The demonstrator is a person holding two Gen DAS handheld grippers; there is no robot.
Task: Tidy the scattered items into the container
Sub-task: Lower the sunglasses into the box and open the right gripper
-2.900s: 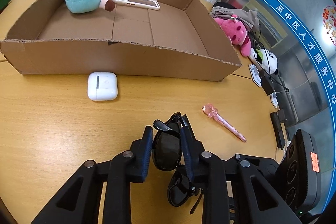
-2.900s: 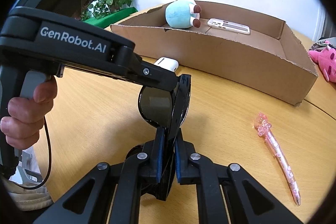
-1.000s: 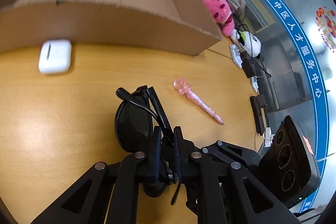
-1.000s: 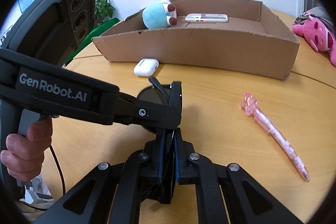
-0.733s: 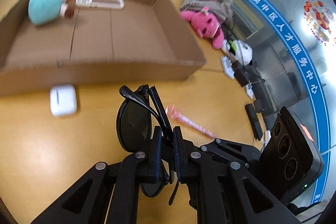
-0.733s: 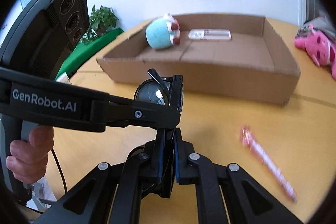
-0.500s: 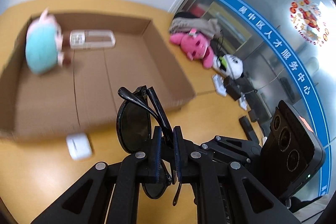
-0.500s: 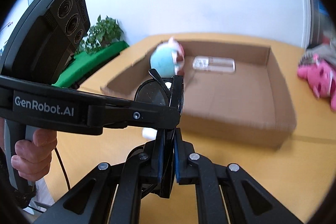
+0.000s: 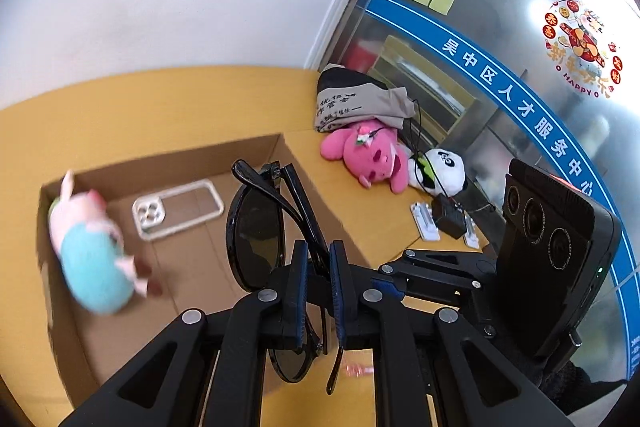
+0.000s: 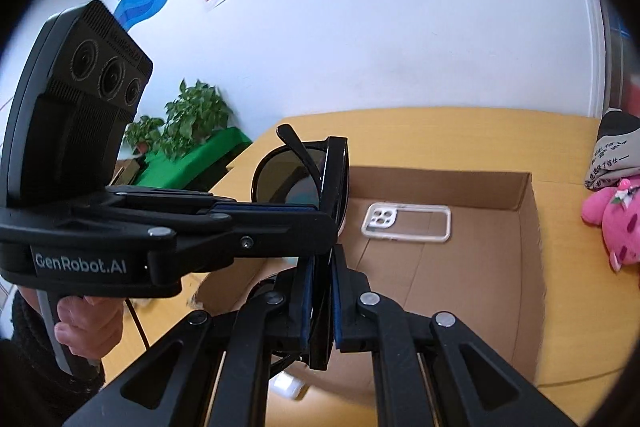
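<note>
The folded sunglasses point(image 9: 256, 227) hung in the air above the open cardboard box point(image 10: 524, 227), pinched by both grippers at once. The left gripper point(image 9: 319, 259) had its 2 pads shut on the folded arms beside the hinge, and the right gripper point(image 10: 320, 291) was closed on the frame edge from the other side. Inside the box lay a plush toy point(image 9: 92, 263) against the left wall and a clear phone case point(image 9: 176, 207) near the back, with bare cardboard floor between them and the near wall.

The sunglasses looked light and stiff, but the glossy plastic probably slips easily under flat pads, and the lenses would likely scratch or the thin arms bend if squeezed hard. The thick frame near the hinge seemed the safest place to hold, as now, never the lens face. A low, gentle release onto the bare floor, clear of the phone case, would suit them.
</note>
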